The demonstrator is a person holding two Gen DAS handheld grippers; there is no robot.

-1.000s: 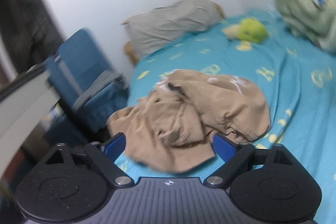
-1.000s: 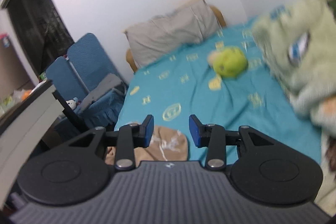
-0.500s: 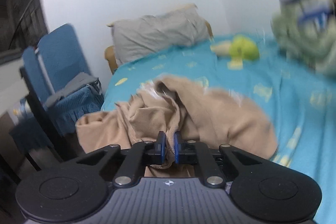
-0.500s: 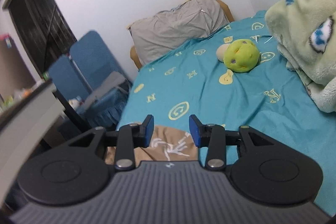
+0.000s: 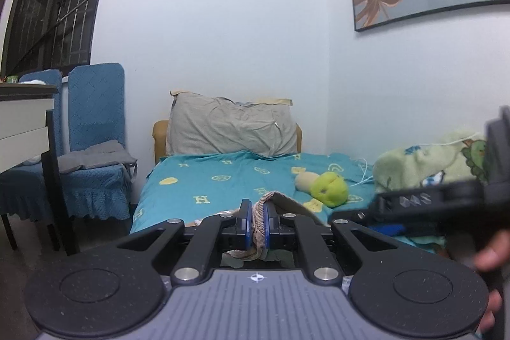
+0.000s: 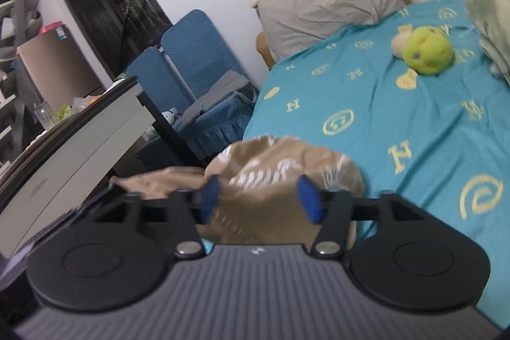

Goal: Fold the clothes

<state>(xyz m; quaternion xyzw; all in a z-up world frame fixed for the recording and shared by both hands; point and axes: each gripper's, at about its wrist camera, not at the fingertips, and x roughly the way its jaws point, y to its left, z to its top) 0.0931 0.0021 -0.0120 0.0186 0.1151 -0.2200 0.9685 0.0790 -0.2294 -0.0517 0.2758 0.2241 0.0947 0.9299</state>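
The left hand-held gripper (image 5: 256,227) is clenched on a ribbed hem of the crumpled tan cotton garment (image 5: 276,202), the fabric pinched between its two blue pads (image 5: 244,223) and raised above the bed. The rest of that garment (image 6: 280,177) lies bunched at the near left edge of the bed with the teal patterned sheet (image 6: 414,104), part of it trailing over the side. The right hand-held gripper (image 6: 258,198) hangs just above this heap with its blue pads (image 6: 307,196) spread wide and nothing between them; its image is blurred. In the left wrist view the right tool's black body (image 5: 446,206) crosses the right side, with the person's fingers (image 5: 492,254) around it. Farther up the sheet rests a lime-green round plush toy (image 6: 427,50), near a pale green fleece blanket (image 5: 427,164) by the wall. A grey wrinkled pillow (image 5: 232,129) leans at the head of the bed. Beside the bed stand blue fabric-covered chairs (image 5: 95,129) and a white worktop with a dark edge (image 6: 79,142).
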